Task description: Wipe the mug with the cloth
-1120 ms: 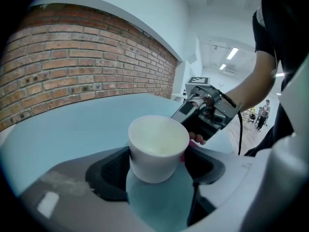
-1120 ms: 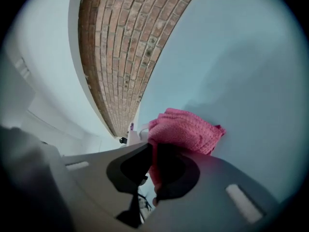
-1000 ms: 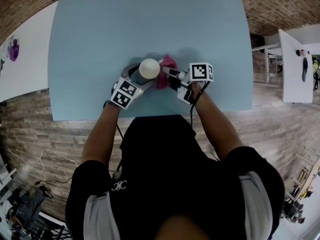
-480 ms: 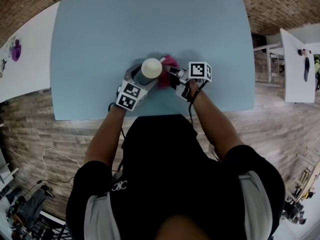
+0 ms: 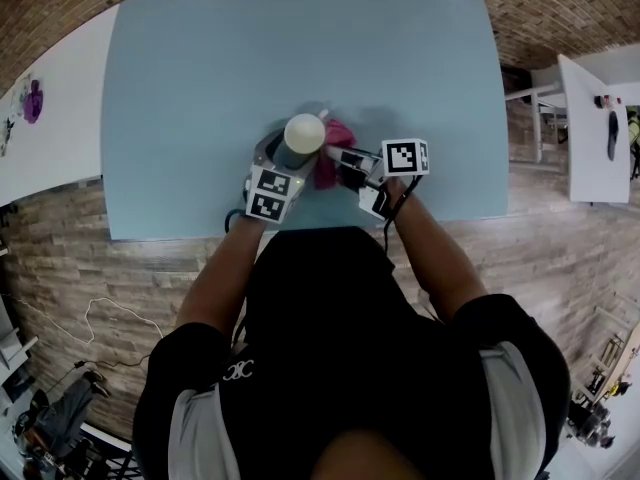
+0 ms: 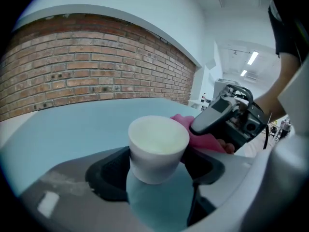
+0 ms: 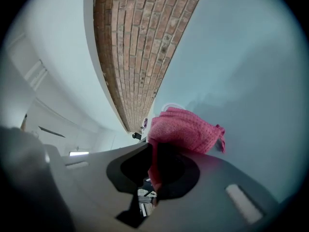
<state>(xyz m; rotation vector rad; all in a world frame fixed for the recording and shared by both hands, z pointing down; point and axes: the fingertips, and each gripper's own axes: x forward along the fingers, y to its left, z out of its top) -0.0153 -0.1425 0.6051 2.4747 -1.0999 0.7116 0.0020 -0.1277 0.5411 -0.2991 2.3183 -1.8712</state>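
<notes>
A white mug (image 5: 304, 133) is held up over the blue table (image 5: 200, 78), mouth upward, with my left gripper (image 5: 288, 158) shut on its body. In the left gripper view the mug (image 6: 157, 144) sits between the two jaws, and the left gripper (image 6: 157, 170) grips its lower half. A pink cloth (image 5: 335, 153) is bunched against the mug's right side, and my right gripper (image 5: 340, 158) is shut on it. The right gripper view shows the cloth (image 7: 186, 127) pinched in the right gripper (image 7: 154, 163), with a sliver of the mug's rim (image 7: 171, 106) behind it.
The table's near edge (image 5: 300, 230) runs just below both grippers. White tables stand at the left (image 5: 40, 138) and right (image 5: 590, 138) over a brick-patterned floor. A brick wall (image 6: 87, 76) lies beyond the table's far side.
The left gripper has rolled a little with the mug, its marker cube shifting right. The right gripper and cloth have slid along the mug's side toward the person.
</notes>
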